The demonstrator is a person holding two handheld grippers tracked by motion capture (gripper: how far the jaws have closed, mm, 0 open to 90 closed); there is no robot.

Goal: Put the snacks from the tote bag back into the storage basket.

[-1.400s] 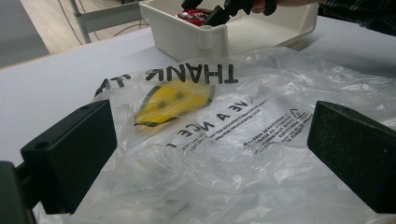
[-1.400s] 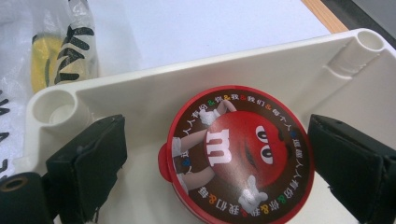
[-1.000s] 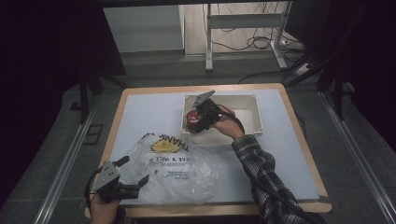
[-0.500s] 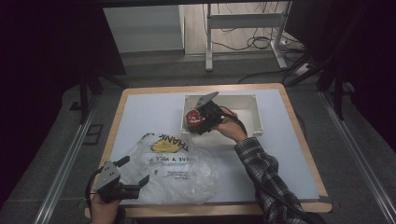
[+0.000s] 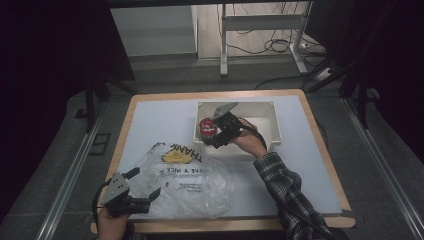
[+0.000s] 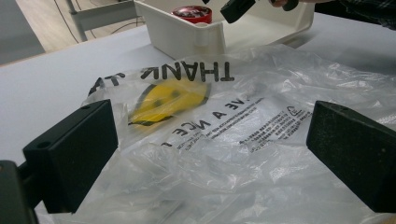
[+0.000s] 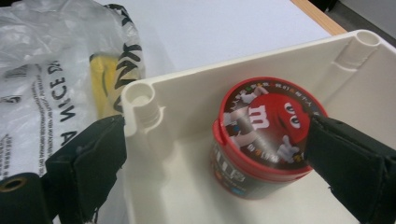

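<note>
Candy tub stands upright in the near-left corner of the white bin, right gripper poised over it, jaws released and straddling the bin's corner post, one pad beside the lid. Almost no shift over the last second: grasp not yet made. Left gripper hangs open over the plastic bag.

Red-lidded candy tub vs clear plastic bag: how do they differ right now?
The round red-lidded candy tub stands upright inside the white plastic bin; the clear plastic bag with black lettering lies flat and crumpled on the white tabletop. The tub is rigid, opaque and small; the bag is limp, see-through and spread far wider. Both carry print.
</note>
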